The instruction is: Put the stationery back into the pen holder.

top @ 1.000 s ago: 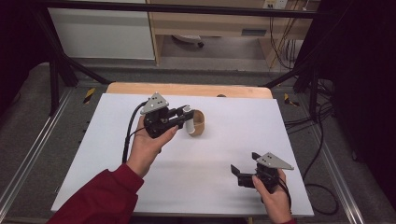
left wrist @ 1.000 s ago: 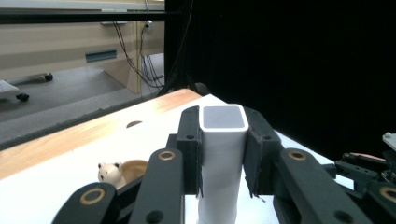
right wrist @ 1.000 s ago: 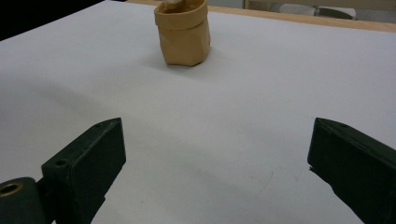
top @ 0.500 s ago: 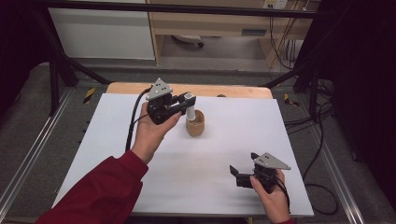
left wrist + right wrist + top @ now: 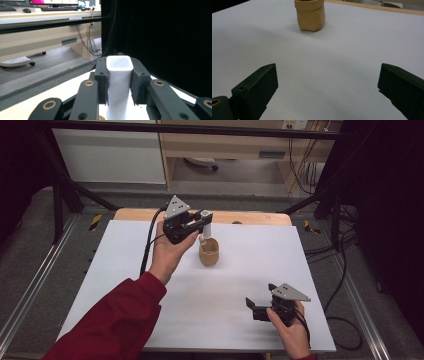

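A small tan paper pouch [image 5: 209,253] stands upright on the white table top [image 5: 125,270] near the middle back. My left gripper [image 5: 205,219] hangs just above the pouch, shut on a white squarish bottle [image 5: 205,226] that points down toward the pouch's mouth. In the left gripper view the white bottle [image 5: 119,85] sits clamped between the two black jaws, its flat end toward the camera. My right gripper [image 5: 252,309] rests open near the front right of the table. The right gripper view shows the tan pouch [image 5: 310,15] far ahead between the spread jaws.
A wooden strip [image 5: 250,217] borders the far edge of the white table top. Black frame bars [image 5: 65,195] and cables [image 5: 345,245] flank the table at both sides. A desk and a white cabinet [image 5: 110,155] stand beyond.
My left gripper has lifted the white bottle and swung it from lying beside the pouch to hanging over its mouth. The right gripper has stayed where it was.
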{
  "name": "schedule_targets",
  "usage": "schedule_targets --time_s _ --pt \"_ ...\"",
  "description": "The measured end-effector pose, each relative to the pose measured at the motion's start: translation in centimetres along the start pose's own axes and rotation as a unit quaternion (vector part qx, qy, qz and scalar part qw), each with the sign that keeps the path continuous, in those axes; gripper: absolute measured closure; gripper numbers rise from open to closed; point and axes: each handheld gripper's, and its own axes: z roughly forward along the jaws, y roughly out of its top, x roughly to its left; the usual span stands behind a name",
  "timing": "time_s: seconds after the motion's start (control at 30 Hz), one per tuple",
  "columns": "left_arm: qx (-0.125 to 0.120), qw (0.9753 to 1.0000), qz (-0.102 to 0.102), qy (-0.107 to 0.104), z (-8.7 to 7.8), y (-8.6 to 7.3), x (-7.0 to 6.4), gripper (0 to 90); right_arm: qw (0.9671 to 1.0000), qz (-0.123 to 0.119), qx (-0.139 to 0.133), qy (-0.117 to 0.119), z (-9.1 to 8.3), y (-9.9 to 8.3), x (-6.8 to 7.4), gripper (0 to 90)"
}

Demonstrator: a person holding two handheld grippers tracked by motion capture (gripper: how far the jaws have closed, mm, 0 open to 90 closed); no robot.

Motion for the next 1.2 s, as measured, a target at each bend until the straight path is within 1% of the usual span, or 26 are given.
schedule_targets --time_s 0.17,0.33,0.4,0.43,0.5,0.53,0.77,0.9,1.13,1.2 --pt "0.0 0.9999 0.008 0.01 0.6 -0.4 0.4 71.2 1.0 -0.001 -0.001 0.0 0.0 0.0 -0.1 3.2" --pt "0.0 0.9999 0.002 0.015 1.2 -0.7 0.8 71.2 1.0 0.0 0.0 0.002 0.1 0.0 0.0 3.2" --pt "0.003 0.9999 0.002 0.016 1.4 -0.8 0.9 71.2 1.0 -0.001 0.003 0.002 0.2 -0.1 -0.1 3.1" --pt "0.002 0.9999 0.001 0.017 1.5 -0.8 0.9 71.2 1.0 0.0 0.004 0.003 0.2 -0.1 0.0 3.1" --pt "0.003 0.9998 0.001 0.019 1.7 -0.9 0.9 71.2 1.0 -0.004 0.002 0.003 0.2 -0.1 0.0 3.2" --pt "0.004 0.9997 0.003 0.022 1.8 -0.9 0.9 71.2 1.0 -0.004 0.004 0.004 0.2 0.0 0.1 3.1" --pt "0.011 0.9995 0.011 0.026 2.5 -1.2 0.9 71.2 0.9999 -0.005 0.004 0.008 0.3 -0.1 0.1 2.7" --pt "0.019 0.999 0.018 0.035 3.0 -1.6 0.8 71.1 0.9999 -0.006 0.005 0.009 0.4 -0.1 0.1 2.5" --pt "0.021 0.9989 0.02 0.038 3.7 -2.2 0.8 71.1 0.9999 -0.005 0.006 0.013 0.4 -0.1 0.1 2.5" --pt "0.025 0.9986 0.023 0.041 3.8 -2.4 0.7 71.1 0.9999 -0.005 0.004 0.013 0.4 -0.1 0.1 2.4"
